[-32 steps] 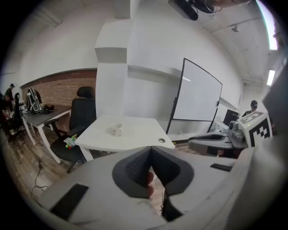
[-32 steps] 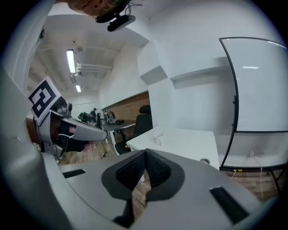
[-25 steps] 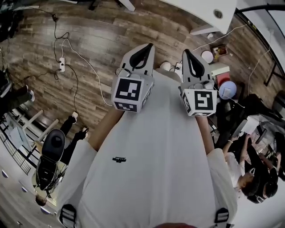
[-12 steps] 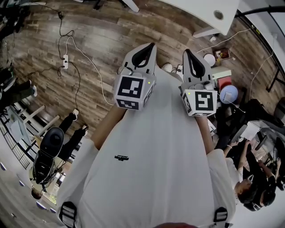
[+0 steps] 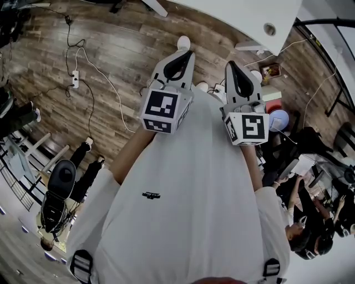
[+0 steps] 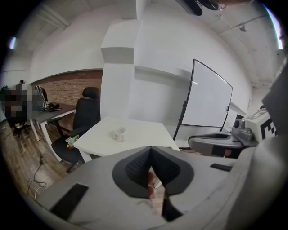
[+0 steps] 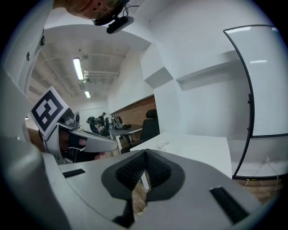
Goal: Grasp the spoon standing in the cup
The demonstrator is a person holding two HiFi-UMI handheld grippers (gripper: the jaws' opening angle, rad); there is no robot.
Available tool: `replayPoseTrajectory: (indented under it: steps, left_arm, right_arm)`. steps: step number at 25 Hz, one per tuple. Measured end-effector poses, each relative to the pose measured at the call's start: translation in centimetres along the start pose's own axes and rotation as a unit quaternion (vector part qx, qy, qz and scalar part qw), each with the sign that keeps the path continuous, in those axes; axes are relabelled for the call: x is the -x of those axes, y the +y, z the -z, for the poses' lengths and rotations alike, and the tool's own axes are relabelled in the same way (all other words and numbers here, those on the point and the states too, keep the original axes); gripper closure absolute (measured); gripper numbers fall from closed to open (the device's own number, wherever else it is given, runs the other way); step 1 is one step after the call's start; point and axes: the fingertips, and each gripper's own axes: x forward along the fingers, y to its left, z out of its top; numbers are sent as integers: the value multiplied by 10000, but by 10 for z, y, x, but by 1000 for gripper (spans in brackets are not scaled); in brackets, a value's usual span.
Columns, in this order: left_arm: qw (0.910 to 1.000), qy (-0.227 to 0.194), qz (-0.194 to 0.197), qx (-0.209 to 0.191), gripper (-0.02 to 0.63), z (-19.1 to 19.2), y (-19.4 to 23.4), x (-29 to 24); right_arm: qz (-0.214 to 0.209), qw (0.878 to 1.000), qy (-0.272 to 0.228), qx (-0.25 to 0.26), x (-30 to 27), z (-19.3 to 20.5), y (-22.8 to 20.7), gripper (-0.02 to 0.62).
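Observation:
A small white cup (image 6: 119, 134) stands on a white table (image 6: 144, 130) some way ahead in the left gripper view; it is too small to make out a spoon in it. In the head view only the table's edge (image 5: 233, 16) shows at the top, and the cup is out of sight. My left gripper (image 5: 182, 55) and right gripper (image 5: 231, 66) are held side by side in front of my chest, well short of the table. Both are shut with nothing between the jaws, as their own views show for the left gripper (image 6: 150, 152) and the right gripper (image 7: 145, 156).
A black office chair (image 6: 85, 112) stands left of the table and a whiteboard (image 6: 209, 99) to its right. Cables and a power strip (image 5: 75, 80) lie on the wooden floor. Boxes and a blue round object (image 5: 278, 117) sit at the right, near seated people (image 5: 302, 222).
Both grippers have risen slightly toward the table edge, which now shows more at the top of the head view. The jaws stay shut.

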Motion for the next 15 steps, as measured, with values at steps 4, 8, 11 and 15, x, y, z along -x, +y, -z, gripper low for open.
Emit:
replayPoseTrajectory:
  steps: [4, 8, 11, 15]
  left_arm:
    - [9999, -75, 41, 76, 609, -29, 29, -35]
    - [9998, -16, 181, 34, 609, -55, 69, -72]
    - [9994, 16, 344, -51, 609, -81, 98, -94]
    - [9989, 78, 472, -13, 609, -100, 137, -123]
  right_arm:
    - [25, 9999, 69, 93, -41, -25, -16, 592]
    - [133, 9998, 34, -160, -94, -43, -31, 592]
    - [227, 9996, 136, -89, -138, -65, -37, 592]
    - [389, 9991, 176, -66, -192, -82, -49, 592]
